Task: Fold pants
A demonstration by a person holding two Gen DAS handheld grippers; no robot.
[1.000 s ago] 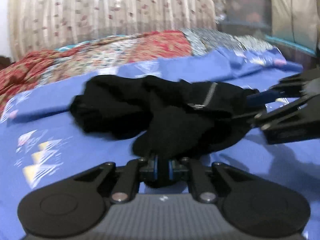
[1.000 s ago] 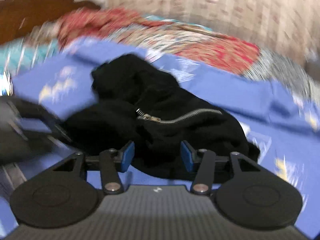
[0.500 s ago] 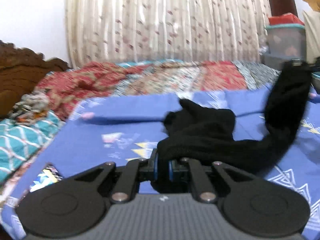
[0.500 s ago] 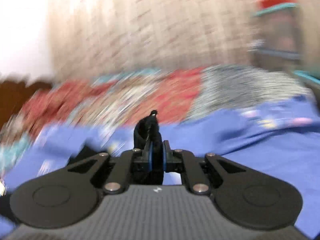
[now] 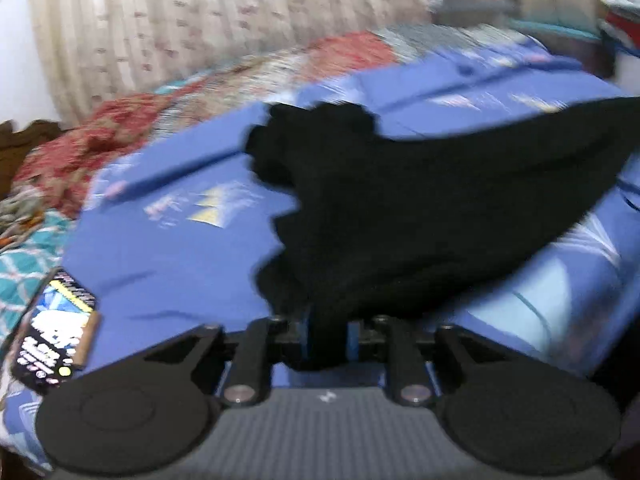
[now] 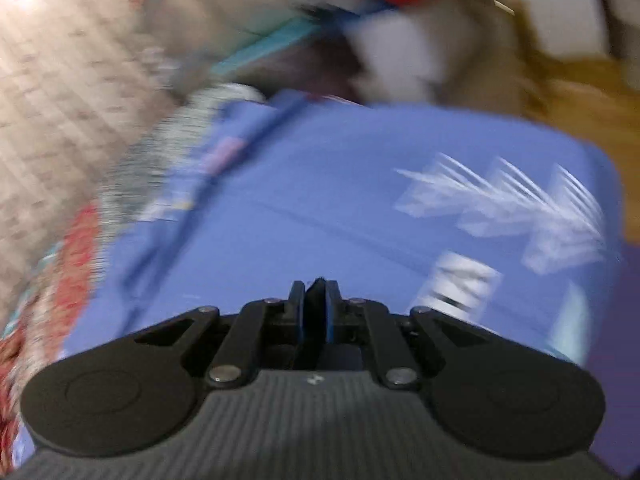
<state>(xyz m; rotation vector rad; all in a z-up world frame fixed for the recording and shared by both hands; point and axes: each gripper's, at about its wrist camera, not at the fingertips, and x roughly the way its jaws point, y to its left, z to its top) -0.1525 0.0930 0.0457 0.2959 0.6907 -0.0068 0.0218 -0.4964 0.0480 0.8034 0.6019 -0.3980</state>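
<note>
Pants [image 5: 420, 200] are hanging stretched above the blue bedsheet [image 5: 168, 264], running from my left gripper [image 5: 327, 336], whose fingers are clenching a bunch of the black cloth, out toward the bed's right edge. I am seeing my right gripper [image 6: 316, 312] pinching a thin black fold too.

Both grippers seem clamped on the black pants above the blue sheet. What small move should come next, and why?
Probably lower both grippers together to lay the pants flat on the blue sheet. The left gripper is shut on a bunched edge, the fabric stretches off to the right, and the right gripper pinches a thin dark edge. The far end is still crumpled, so spreading comes before folding.
</note>
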